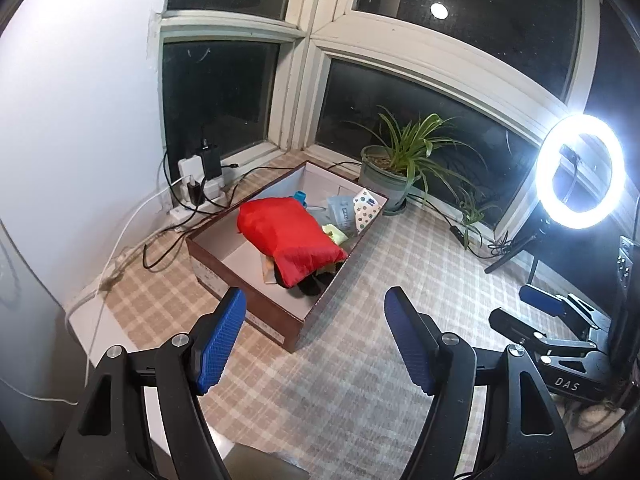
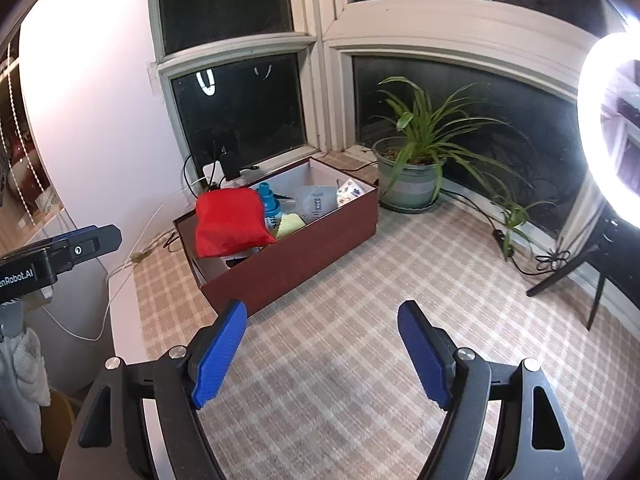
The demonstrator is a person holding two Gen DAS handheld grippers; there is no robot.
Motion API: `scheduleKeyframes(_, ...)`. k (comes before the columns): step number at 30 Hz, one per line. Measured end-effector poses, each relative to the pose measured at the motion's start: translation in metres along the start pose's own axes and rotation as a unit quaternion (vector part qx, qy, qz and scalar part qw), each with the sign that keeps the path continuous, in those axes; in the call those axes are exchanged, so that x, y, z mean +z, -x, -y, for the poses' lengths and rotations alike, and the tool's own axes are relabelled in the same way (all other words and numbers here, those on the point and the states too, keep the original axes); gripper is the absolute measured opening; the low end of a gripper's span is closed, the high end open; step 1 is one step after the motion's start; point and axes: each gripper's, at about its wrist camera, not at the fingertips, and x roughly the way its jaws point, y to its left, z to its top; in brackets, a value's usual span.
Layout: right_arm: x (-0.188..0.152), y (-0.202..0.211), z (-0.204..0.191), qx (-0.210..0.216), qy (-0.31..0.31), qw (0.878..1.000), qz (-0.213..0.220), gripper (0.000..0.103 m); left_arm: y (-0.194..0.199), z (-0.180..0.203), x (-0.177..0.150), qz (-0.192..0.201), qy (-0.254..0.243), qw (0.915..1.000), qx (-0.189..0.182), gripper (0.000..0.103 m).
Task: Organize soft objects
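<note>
A brown cardboard box [image 1: 256, 312] stands on the checked tablecloth, also in the right wrist view [image 2: 304, 264]. A red soft pouch [image 1: 288, 236] lies in it on top of other items, also in the right wrist view [image 2: 228, 222]. Beside it lie a yellow-green cloth [image 1: 336, 234], a grey packet [image 1: 340, 210] and a patterned tissue pack [image 1: 366, 206]. A blue bottle [image 2: 270, 204] stands in the box. My left gripper [image 1: 316, 336] is open and empty, just in front of the box. My right gripper [image 2: 322, 348] is open and empty, farther back over the cloth.
A potted plant [image 1: 390, 178] stands behind the box by the window. A ring light [image 1: 580, 172] on a tripod stands at the right. A power strip with chargers and cables [image 1: 196, 188] lies at the back left. The table's left edge [image 1: 86, 320] is near.
</note>
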Motion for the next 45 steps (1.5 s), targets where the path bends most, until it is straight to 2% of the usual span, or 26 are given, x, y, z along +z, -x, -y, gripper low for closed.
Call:
scheduleKeyframes(2,-0.003,0.006,0.000,-0.004,-0.002,1.000,0.005,0.077,0.002,0.002,-0.001,0.001,-0.001,1.0000,-0.001,0.079)
scheduleKeyframes(20,-0.008,0.020,0.001,-0.014,0.003,1.000,0.017,0.079,0.011,0.012,0.000,0.012,-0.008,0.9999,-0.004,0.079)
scheduleKeyframes(45,-0.013,0.021,0.005,-0.019,0.001,1.000,0.010,0.079,0.011,0.014,-0.001,0.009,-0.010,0.9999,-0.009,0.079)
